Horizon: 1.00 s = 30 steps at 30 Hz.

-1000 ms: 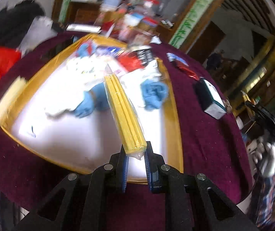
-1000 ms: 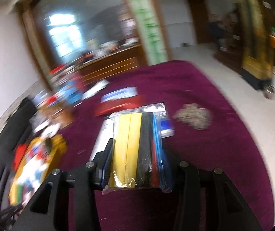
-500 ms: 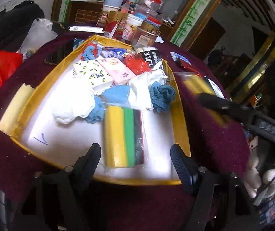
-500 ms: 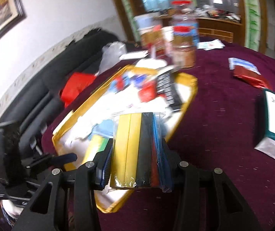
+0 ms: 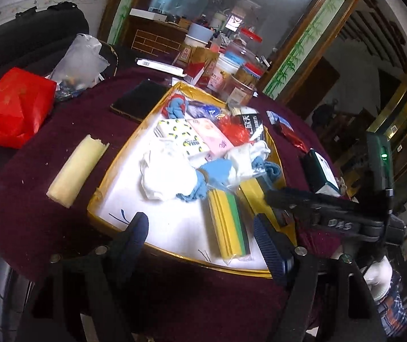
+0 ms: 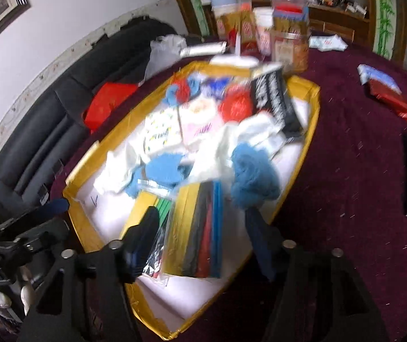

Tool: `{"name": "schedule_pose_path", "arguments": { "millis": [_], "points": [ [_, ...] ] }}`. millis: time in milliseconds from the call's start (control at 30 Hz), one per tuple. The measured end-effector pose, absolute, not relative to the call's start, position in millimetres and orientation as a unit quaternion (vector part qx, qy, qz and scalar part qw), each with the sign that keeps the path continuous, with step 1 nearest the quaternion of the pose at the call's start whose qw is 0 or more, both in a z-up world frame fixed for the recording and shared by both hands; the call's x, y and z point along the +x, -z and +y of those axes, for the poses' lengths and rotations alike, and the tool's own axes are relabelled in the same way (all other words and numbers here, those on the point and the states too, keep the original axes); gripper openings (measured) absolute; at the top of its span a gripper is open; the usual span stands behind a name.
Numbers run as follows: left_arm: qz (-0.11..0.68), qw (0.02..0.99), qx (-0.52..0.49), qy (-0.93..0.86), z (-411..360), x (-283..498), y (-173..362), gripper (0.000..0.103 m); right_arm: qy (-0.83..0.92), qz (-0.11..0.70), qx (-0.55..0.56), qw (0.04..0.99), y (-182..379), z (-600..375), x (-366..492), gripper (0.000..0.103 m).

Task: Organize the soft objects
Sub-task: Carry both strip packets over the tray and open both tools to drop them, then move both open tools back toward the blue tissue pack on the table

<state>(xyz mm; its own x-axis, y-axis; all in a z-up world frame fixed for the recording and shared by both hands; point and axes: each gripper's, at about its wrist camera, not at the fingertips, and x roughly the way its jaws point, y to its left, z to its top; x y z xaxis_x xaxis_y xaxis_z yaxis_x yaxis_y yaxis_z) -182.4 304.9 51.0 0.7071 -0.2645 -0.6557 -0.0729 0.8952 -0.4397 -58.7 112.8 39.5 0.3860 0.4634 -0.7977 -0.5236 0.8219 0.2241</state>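
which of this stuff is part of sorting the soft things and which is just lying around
Job:
gold-rimmed tray
yellow-green sponge pack
multicolour sponge pack
white socks
blue cloth

Lying about:
red bag
phone
green box
jars

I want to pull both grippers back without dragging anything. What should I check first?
1. Left gripper fingers open: ok.
2. Green-yellow pack lying in the tray, clear of the left fingers: ok.
3. Right gripper fingers apart from the black-yellow pack: ok, though blurred.
4. Black-yellow pack inside the tray: ok.
5. Nothing soft left outside: not ok, a foam strip lies on the cloth beside the tray.
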Motion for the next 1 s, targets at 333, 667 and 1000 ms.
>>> {"name": "schedule_pose_path", "arguments": {
  "millis": [333,667,1000],
  "points": [
    [0.343,0.911,-0.227,0.015,313,-186,-56,0.079,-0.415,0.531,0.1,0.732,-30,117,-44,0.066],
    [0.341,0.923,-0.176,-0.002,293,-189,-67,0.079,-0.366,0.532,0.061,0.761,-24,133,-21,0.066],
    [0.326,0.944,-0.037,-0.043,220,-183,-86,0.086,-0.299,0.429,0.027,0.852,-74,38,-56,0.073]
  ]
}}
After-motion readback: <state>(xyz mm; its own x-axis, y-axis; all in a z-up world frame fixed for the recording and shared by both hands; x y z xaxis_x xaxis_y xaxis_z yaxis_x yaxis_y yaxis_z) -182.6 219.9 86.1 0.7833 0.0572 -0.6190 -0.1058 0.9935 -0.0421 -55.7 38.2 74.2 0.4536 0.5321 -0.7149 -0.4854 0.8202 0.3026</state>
